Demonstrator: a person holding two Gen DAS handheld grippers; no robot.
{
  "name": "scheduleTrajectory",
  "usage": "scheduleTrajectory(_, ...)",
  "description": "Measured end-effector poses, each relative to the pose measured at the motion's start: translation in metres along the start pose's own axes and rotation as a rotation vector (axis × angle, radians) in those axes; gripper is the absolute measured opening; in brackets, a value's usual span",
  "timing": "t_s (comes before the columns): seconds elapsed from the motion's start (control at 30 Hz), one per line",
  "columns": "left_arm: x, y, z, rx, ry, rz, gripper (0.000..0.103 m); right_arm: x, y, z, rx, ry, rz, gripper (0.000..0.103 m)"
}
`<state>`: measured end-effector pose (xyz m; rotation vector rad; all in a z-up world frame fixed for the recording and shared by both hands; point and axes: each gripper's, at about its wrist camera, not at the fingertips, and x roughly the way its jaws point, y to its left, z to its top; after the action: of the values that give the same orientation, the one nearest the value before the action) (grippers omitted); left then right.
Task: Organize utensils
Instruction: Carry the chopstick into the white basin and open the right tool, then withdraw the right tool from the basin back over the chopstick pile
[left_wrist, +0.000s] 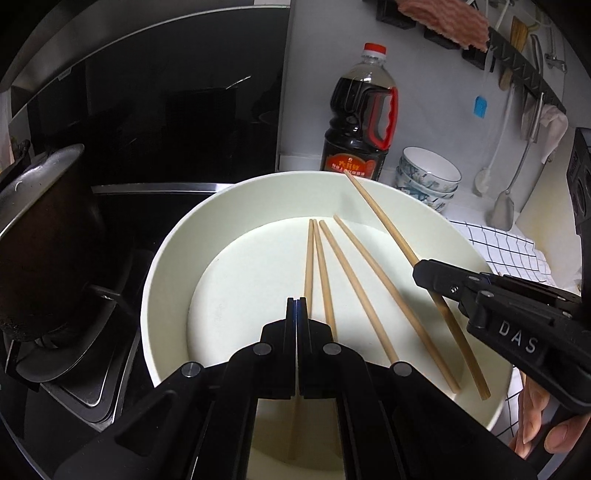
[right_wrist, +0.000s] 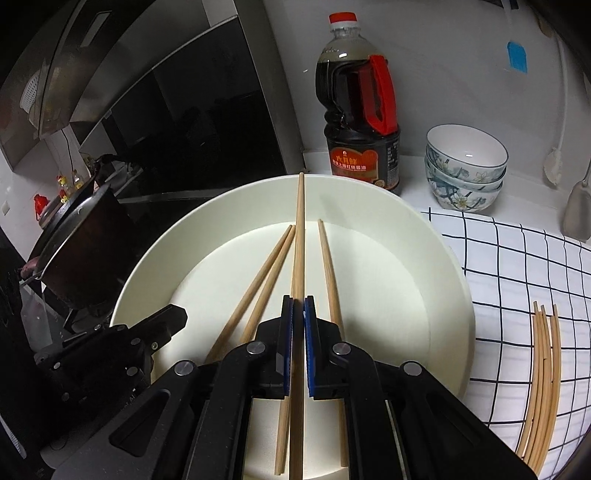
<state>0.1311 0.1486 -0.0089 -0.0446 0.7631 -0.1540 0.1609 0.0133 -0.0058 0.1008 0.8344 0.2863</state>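
A wide white basin (left_wrist: 173, 236) (right_wrist: 454, 288) holds several wooden chopsticks (left_wrist: 347, 269). My left gripper (left_wrist: 296, 301) is shut on one chopstick (left_wrist: 308, 258) that lies low in the basin. My right gripper (right_wrist: 298, 299) is shut on another chopstick (right_wrist: 300, 229), whose tip points past the basin's far rim. In the left wrist view the right gripper (left_wrist: 428, 273) comes in from the right and holds its chopstick (left_wrist: 380, 214) tilted above the others. Several more chopsticks (right_wrist: 543, 373) lie on the checked cloth (right_wrist: 517, 258) to the right.
A soy sauce bottle (right_wrist: 360, 122) and stacked floral bowls (right_wrist: 465, 166) stand behind the basin. A dark pot (left_wrist: 40, 236) sits on the black stove at the left. Utensils hang on the wall rack (left_wrist: 517, 59) at the right.
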Motion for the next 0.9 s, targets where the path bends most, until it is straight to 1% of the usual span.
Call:
scheduleTrajectory(0.1,0.003,0.000,0.000,0.003,0.000,0.006,0.004,0.004,0.000,-0.001,-0.004,0.005,-0.012,0.006)
scheduleTrajectory(0.17,0.002,-0.001,-0.001,0.008,-0.002,0.014,0.016,0.004,-0.002,-0.001,0.002,0.004,-0.009,0.008)
scheduleTrajectory(0.2,0.002,0.000,-0.001,0.006,-0.006,0.014,0.038,0.002,-0.003,-0.002,0.004,-0.001,-0.004,0.013)
scheduleTrajectory(0.23,0.000,0.001,-0.001,0.001,-0.016,0.015,0.063,0.001,-0.003,-0.001,0.002,-0.008,-0.008,0.014)
scheduleTrajectory(0.27,-0.004,0.002,-0.001,-0.003,-0.038,0.025,0.072,-0.001,-0.004,-0.001,-0.004,-0.019,-0.022,0.014)
scheduleTrajectory(0.3,-0.007,0.002,-0.001,-0.003,-0.057,0.037,0.075,-0.003,-0.004,-0.001,-0.009,-0.030,-0.033,0.014)
scheduleTrajectory(0.33,-0.010,0.002,-0.001,0.002,-0.069,0.050,0.075,-0.004,-0.005,-0.001,-0.008,-0.035,-0.038,0.014)
scheduleTrajectory(0.4,-0.013,0.002,0.000,0.001,-0.073,0.050,0.075,-0.007,-0.010,-0.001,0.006,-0.041,-0.038,0.015)
scheduleTrajectory(0.43,-0.013,0.003,0.001,-0.003,-0.070,0.047,0.077,-0.008,-0.012,-0.002,0.014,-0.043,-0.037,0.015)
scheduleTrajectory(0.5,-0.013,0.003,0.000,-0.006,-0.067,0.045,0.080,-0.010,-0.015,-0.003,0.017,-0.045,-0.040,0.022)
scheduleTrajectory(0.67,-0.019,0.000,-0.001,-0.004,-0.080,0.058,0.088,-0.017,-0.019,-0.008,0.018,-0.055,-0.042,0.023)
scheduleTrajectory(0.73,-0.021,-0.001,-0.003,0.000,-0.080,0.051,0.090,-0.023,-0.021,-0.009,0.018,-0.065,-0.042,0.026)
scheduleTrajectory(0.8,-0.024,-0.004,-0.004,0.012,-0.081,0.052,0.091,-0.029,-0.023,-0.011,0.020,-0.078,-0.041,0.032)
scheduleTrajectory(0.9,-0.031,-0.010,-0.007,0.028,-0.092,0.058,0.093,-0.040,-0.027,-0.015,0.027,-0.092,-0.038,0.034)
